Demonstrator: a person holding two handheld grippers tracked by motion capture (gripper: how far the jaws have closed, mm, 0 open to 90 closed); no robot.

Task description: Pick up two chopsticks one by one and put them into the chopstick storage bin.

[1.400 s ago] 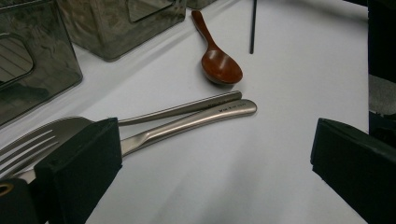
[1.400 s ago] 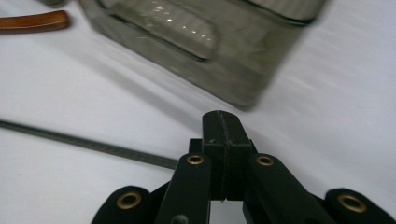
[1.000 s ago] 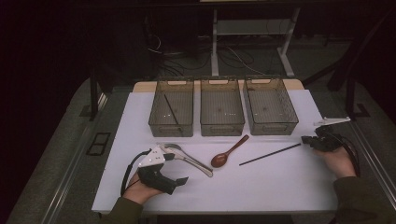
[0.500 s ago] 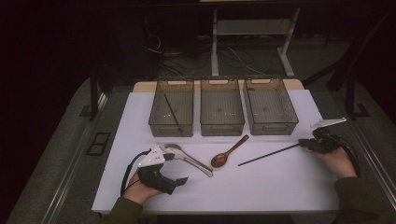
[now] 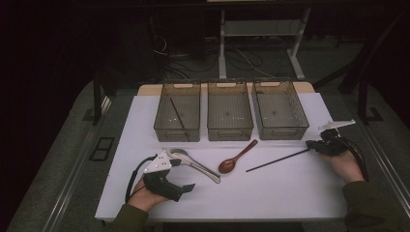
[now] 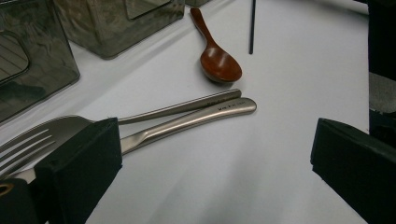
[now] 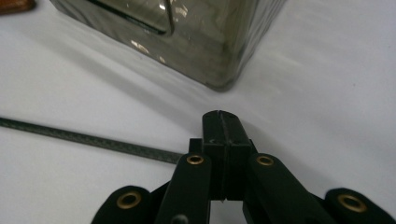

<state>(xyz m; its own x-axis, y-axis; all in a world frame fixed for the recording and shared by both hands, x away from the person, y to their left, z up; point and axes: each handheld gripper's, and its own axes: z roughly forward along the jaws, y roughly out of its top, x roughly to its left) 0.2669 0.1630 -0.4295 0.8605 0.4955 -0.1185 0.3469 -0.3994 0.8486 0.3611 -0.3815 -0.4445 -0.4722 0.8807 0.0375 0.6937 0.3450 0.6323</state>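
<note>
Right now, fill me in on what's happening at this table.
A person is sorting cutlery into three bins. The right tool is shut on the end of a black chopstick lying on the white table. The left tool is open beside a metal fork and spoon. A brown spoon waits in the middle, and the left bin already holds one chopstick.

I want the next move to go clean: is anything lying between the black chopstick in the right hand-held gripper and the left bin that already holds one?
The right hand-held gripper is shut on the black chopstick. Between it and the left bin lies the brown spoon, flat and low. Carried high, nothing visible blocks it.
</note>
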